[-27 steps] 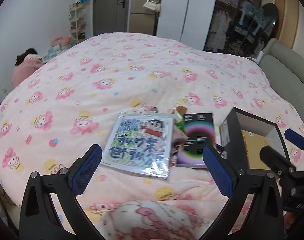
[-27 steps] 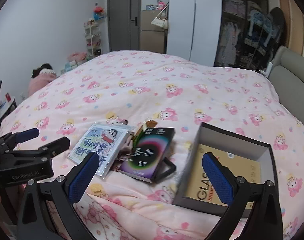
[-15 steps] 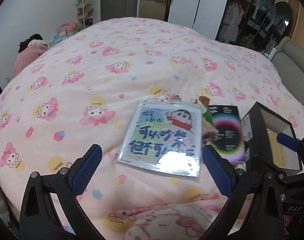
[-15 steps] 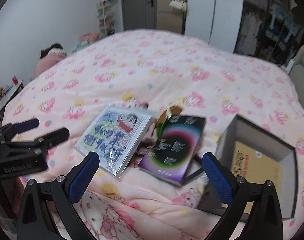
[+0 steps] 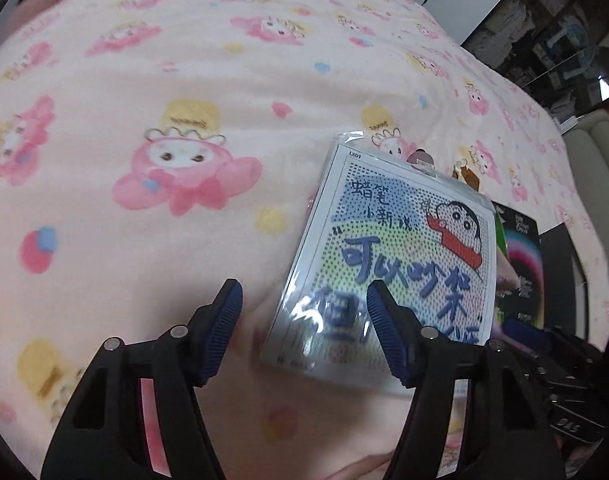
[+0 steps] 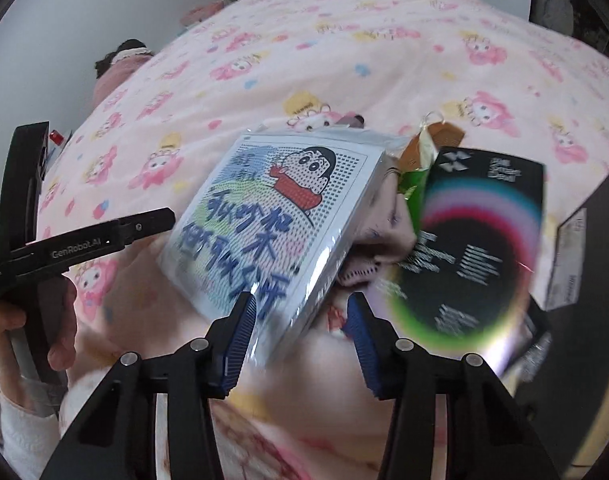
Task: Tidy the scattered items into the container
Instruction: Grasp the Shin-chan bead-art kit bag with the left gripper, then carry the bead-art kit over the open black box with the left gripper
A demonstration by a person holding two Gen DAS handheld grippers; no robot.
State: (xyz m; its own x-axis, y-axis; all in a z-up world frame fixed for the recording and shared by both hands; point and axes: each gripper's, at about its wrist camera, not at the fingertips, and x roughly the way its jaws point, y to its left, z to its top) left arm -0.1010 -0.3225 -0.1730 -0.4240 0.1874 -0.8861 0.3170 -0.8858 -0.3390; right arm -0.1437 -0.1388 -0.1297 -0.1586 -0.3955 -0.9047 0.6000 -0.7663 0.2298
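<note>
A flat plastic-wrapped cartoon pack [image 5: 400,264] lies on the pink bedspread [image 5: 144,120]. My left gripper [image 5: 304,320] is open low over the pack's near left corner, its right finger over the pack. In the right wrist view the same pack [image 6: 276,220] sits with its near corner between the open jaws of my right gripper [image 6: 300,320]. A black booklet with a rainbow ring [image 6: 472,248] lies to its right, with a green and gold wrapper [image 6: 420,160] and pink cloth [image 6: 380,240] between them. The black box [image 6: 584,240] stands at the far right.
The left gripper's body [image 6: 84,240] and the hand holding it show at the left of the right wrist view. The right gripper's body [image 5: 552,360] shows at the lower right of the left wrist view. A sofa [image 5: 600,168] and wardrobe lie beyond the bed.
Both grippers have moved down and forward close to the cartoon pack. Their jaws have narrowed from wide open to a smaller gap around the pack's near edge.
</note>
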